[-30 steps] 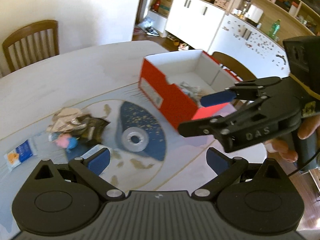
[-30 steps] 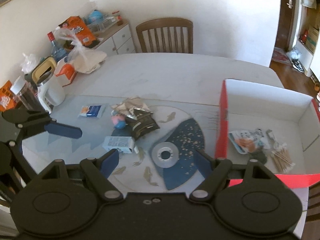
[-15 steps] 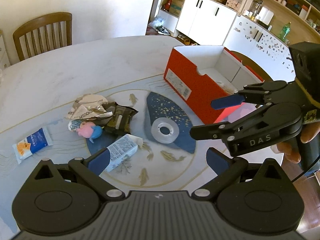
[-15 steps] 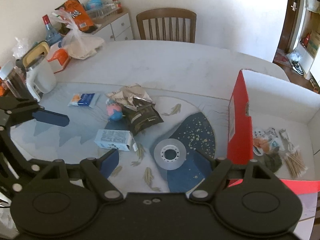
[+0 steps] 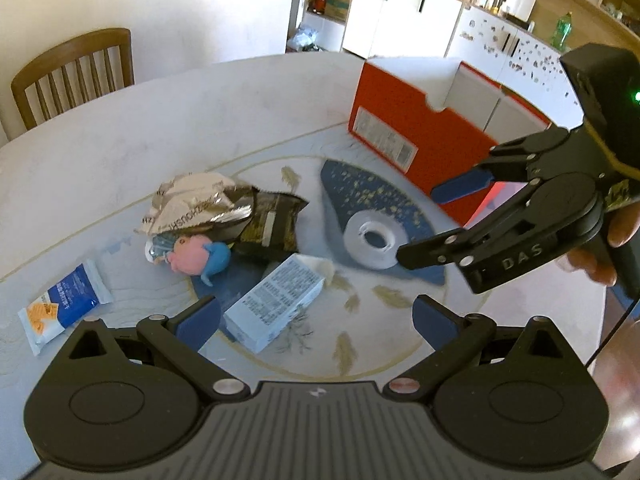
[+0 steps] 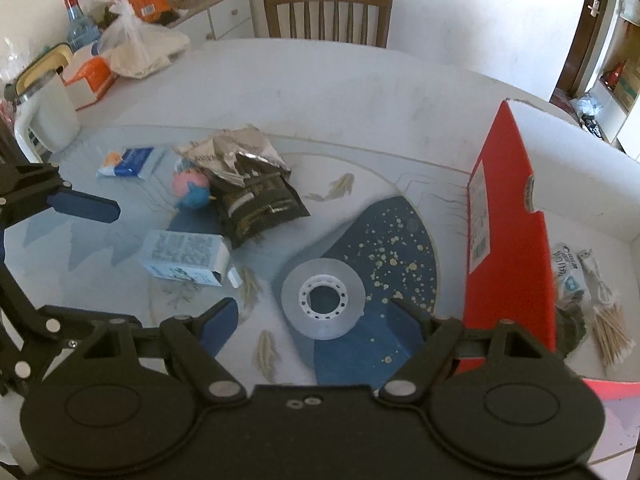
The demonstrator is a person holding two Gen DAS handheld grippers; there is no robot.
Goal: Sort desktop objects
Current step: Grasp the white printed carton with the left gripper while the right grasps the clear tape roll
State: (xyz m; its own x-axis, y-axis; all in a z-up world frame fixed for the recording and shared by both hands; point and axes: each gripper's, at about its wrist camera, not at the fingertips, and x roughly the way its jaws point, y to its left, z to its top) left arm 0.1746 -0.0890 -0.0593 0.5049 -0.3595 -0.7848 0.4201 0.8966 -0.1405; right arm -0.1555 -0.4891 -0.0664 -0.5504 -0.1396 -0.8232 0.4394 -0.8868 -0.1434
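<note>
- Both our grippers, left gripper point(image 5: 316, 316) and right gripper point(image 6: 316, 316), gape apart, holding nothing
- We count one tape roll point(image 6: 323, 299), one pale carton point(image 6: 185, 257), one red box point(image 6: 508, 240), two snack bags point(image 6: 256, 196)

The left tongs point(image 5: 316, 316) are hovering above the table with their blue-padded fingers point(image 5: 198, 320) spread wide apart and nothing between them. The right tongs point(image 6: 316, 320) are likewise gaping wide and gripping nothing, hanging over the table's middle. In the left wrist view the right tongs are reaching in from the right side, a hand point(image 5: 600, 252) wrapping their handle.
</note>
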